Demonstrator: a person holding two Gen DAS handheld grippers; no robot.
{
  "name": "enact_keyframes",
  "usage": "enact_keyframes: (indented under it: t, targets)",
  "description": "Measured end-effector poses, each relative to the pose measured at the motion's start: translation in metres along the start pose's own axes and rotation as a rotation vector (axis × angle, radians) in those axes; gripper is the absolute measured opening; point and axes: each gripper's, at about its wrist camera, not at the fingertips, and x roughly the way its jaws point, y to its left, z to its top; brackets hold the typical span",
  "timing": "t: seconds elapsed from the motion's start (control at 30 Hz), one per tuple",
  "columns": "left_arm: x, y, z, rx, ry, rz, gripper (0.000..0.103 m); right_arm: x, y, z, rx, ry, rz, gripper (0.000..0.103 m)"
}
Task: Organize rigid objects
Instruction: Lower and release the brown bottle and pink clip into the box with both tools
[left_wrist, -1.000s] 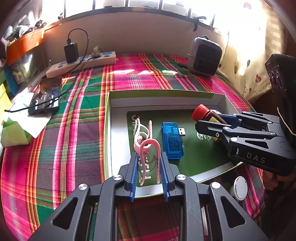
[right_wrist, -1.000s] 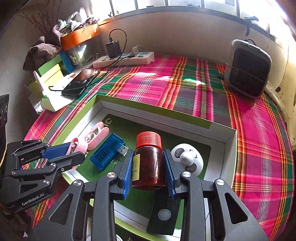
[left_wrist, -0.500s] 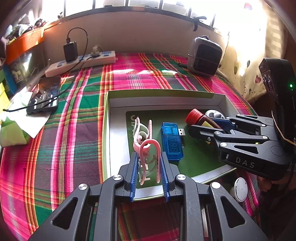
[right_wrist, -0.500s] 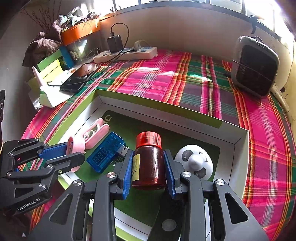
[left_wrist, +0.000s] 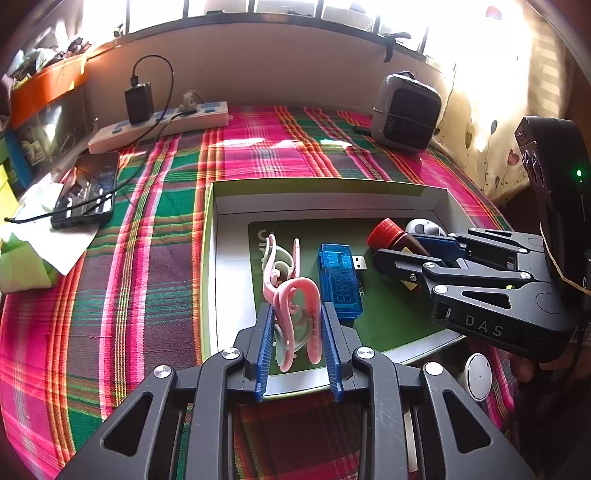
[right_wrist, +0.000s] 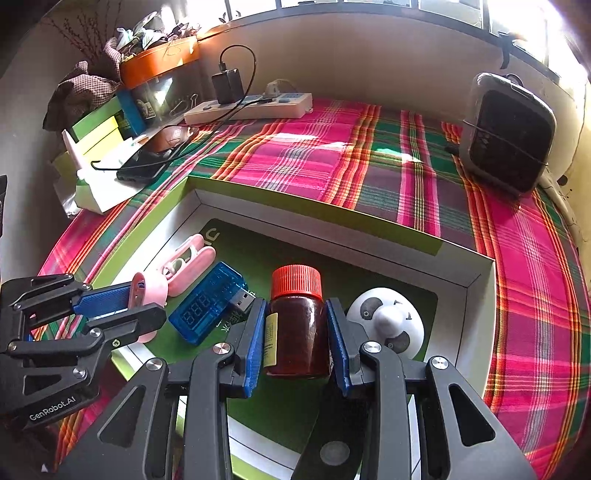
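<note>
The right gripper (right_wrist: 295, 341) is drifting left across the shallow box (right_wrist: 480, 280), carrying the brown bottle with the red cap (right_wrist: 296, 325) along between its blue pads. From the left wrist view the bottle (left_wrist: 391, 236) now sits lower and nearer the blue USB tester (left_wrist: 340, 278) than a second ago, its cap just off the metal plug. More of the white panda-faced piece (right_wrist: 386, 321) shows to the bottle's right (it was half hidden before). The left gripper (left_wrist: 297, 345) creeps a touch forward with its pink clip (left_wrist: 295, 306).
</note>
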Motion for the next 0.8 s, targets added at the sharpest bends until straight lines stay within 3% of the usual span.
enact_keyframes:
  t: [0.8]
  targets:
    - [-0.022, -0.013, -0.01, 0.018, -0.037, 0.023, 0.035, -0.026, 0.004, -0.01, 0.019, -0.061, 0.01, 0.039]
